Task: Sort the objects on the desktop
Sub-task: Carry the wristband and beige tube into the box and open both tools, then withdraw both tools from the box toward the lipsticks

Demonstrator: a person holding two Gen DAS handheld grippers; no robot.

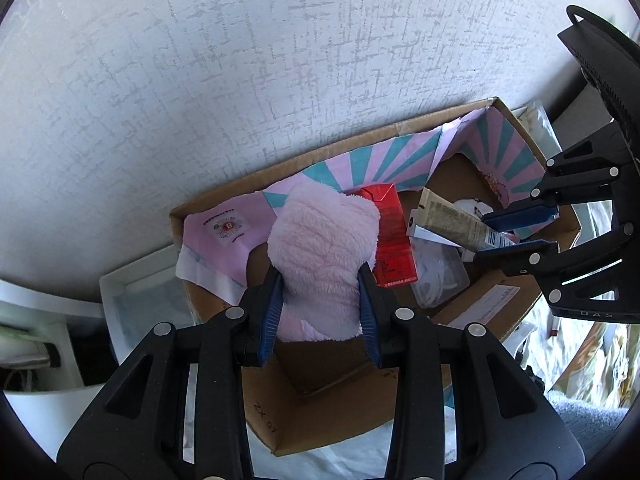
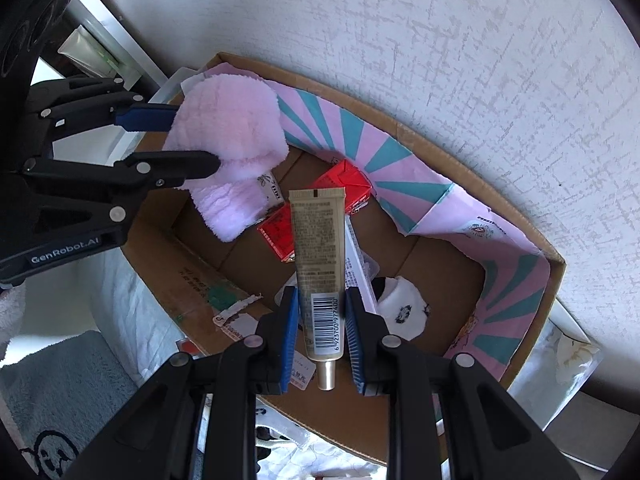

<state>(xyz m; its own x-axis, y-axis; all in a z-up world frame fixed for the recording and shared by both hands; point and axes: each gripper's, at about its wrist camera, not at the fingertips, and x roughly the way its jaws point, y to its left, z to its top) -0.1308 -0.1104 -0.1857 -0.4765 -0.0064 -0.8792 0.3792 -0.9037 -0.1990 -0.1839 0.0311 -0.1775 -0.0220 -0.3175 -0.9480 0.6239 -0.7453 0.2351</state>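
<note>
Now the left gripper (image 1: 322,280) has its blue-padded fingers (image 1: 273,304) pressed into the sides of a fluffy pale pink cloth (image 1: 324,248), which bulges above them and hangs over the open brown cardboard box (image 1: 280,432). The right gripper (image 2: 322,312) is narrowly closed on a slim beige tube with a barcode label (image 2: 318,248), its pads (image 2: 289,332) clamping the lower end near the cap, the tube pointing out over the box interior.

Inside the box lie a red carton (image 2: 348,186), a white round pad with a black panda print (image 2: 402,312) and a pink sheet with teal sunburst stripes (image 2: 384,152) draped along the far wall and corner. The left wrist view alone shows a clear plastic bag of white items (image 1: 438,276) beside the carton and a white plastic bin (image 1: 132,300) just outside the box's near-left corner. The right wrist view alone shows the panda pad clearly, a grey fuzzy mat (image 2: 68,380) low on the left, and the left gripper's side marking.

Behind the box rises a white textured wall (image 1: 200,80). The box rests on white patterned fabric (image 2: 132,300).
</note>
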